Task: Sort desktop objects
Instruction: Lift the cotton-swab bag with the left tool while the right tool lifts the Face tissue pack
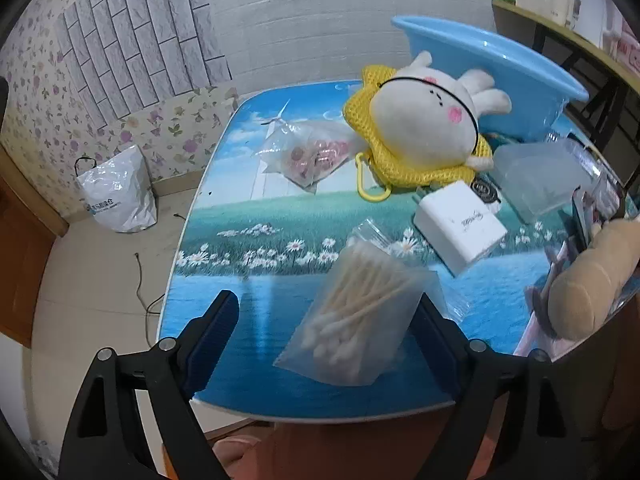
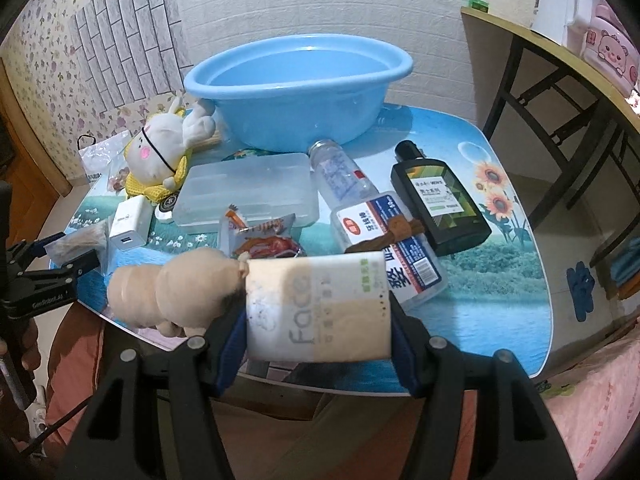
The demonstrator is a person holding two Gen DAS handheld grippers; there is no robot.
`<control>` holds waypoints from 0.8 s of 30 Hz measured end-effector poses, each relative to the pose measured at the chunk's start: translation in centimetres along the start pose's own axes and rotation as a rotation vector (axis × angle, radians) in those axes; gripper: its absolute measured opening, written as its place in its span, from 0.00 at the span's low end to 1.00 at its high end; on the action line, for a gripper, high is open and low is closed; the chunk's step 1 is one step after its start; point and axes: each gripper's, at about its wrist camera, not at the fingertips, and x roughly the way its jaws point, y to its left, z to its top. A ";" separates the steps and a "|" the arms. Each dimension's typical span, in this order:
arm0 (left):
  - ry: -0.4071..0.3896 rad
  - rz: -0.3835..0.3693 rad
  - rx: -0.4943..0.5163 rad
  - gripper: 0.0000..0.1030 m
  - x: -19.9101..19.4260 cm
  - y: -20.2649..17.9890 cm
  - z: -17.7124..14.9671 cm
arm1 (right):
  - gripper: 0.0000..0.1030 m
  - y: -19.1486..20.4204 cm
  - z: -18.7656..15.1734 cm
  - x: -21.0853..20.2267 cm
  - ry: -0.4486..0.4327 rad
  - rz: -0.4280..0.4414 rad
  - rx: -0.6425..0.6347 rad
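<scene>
Left gripper (image 1: 326, 320): jaws apart, bag of cotton swabs (image 1: 356, 316) lying between them on the table (image 1: 256, 216), leaning toward the right-hand jaw, no visible clamp. Right gripper (image 2: 318, 322): clamped on the pack of face tissues (image 2: 320, 308), held over the near table edge, beige plush (image 2: 172, 292) just left of it; blue basin (image 2: 296, 92) well ahead. Judgement: lift the left claw straight off the bag without dragging it, and carry the tissues high over the bottles (image 2: 436, 200) to the basin.

The surface (image 1: 224, 248) lies bare along its left side. On the right, a plush rabbit (image 1: 424, 120), white charger (image 1: 460, 228) and clear box (image 2: 248, 196) crowd the way toward the far blue basin (image 2: 296, 92).
</scene>
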 end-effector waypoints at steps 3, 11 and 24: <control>-0.001 -0.046 0.004 0.38 -0.2 -0.1 0.0 | 0.59 0.0 0.0 0.3 0.002 -0.008 -0.006; -0.054 -0.061 0.003 0.30 -2.0 -0.1 0.5 | 0.59 -0.3 0.4 -0.2 -0.026 -0.020 -0.007; -0.169 -0.067 -0.047 0.30 -6.2 -0.2 4.2 | 0.59 -2.5 3.6 -2.0 -0.119 -0.034 0.006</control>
